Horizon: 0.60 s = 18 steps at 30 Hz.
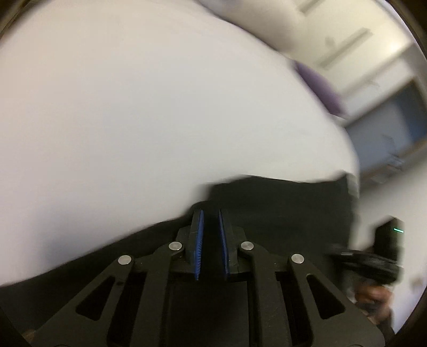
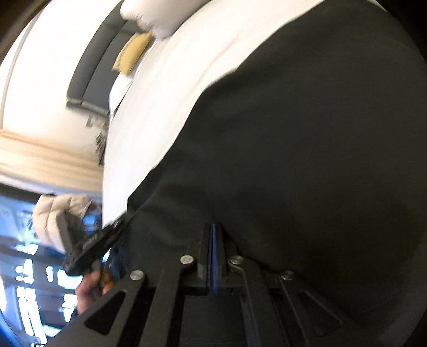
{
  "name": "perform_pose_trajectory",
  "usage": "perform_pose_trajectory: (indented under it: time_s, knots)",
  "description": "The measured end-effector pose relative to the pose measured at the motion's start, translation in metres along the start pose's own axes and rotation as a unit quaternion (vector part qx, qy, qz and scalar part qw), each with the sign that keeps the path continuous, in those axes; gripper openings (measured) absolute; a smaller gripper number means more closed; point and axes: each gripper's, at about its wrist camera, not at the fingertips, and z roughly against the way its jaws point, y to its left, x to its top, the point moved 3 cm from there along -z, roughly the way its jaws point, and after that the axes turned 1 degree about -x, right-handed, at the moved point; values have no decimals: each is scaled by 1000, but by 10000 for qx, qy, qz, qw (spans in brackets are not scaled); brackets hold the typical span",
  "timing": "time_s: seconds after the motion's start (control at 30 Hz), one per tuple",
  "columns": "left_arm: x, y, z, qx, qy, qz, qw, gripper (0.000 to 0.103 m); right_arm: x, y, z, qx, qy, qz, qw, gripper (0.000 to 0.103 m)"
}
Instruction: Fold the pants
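The black pants [image 2: 293, 160] lie spread on a white bed [image 2: 160, 93]. In the left wrist view the pants [image 1: 280, 208] show as a dark band across the lower frame. My left gripper [image 1: 210, 213] has its blue-padded jaws nearly closed, with a narrow gap, over the dark fabric; whether it pinches cloth is unclear. My right gripper [image 2: 213, 229] is closed, its pads pressed together at the pants' edge with fabric bulging around them. The other gripper and hand appear at the left of the right wrist view [image 2: 90, 248] and at the right of the left wrist view [image 1: 373, 256].
White bed sheet [image 1: 133, 106] fills most of the left wrist view. A purple item [image 1: 320, 85] sits at the bed's far edge. A white pillow [image 2: 160, 18], a yellow cushion [image 2: 133, 53] and a grey headboard [image 2: 93, 66] are at the bed's end. A window [image 2: 26, 267] is at lower left.
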Motion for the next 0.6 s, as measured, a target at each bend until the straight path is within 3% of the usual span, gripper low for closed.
perform_pose_trajectory:
  time_s: [0.1, 0.2, 0.3, 0.37, 0.47, 0.6]
  knots:
    - [-17, 7, 40, -133, -301, 163, 9993, 12, -1, 13, 4, 100, 77, 87, 9999, 6]
    - [-53, -23, 63, -491, -365, -230, 9979, 13, -22, 43, -10, 574, 508, 372, 9964, 10]
    - [-95, -39, 57, -750, -190, -286, 9966, 13, -61, 88, -39, 1087, 984, 722, 9866, 23]
    - [-122, -26, 40, -601, 72, -24, 9982, 12, -83, 100, -62, 990, 1184, 923, 9837, 24]
    - [-143, -14, 49, -810, -55, 170, 9966, 12, -76, 70, -76, 963, 1098, 365, 9886, 0]
    - [-153, -2, 54, -837, -67, 116, 9964, 12, -28, 5, -45, 1114, 207, -635, 9915, 0]
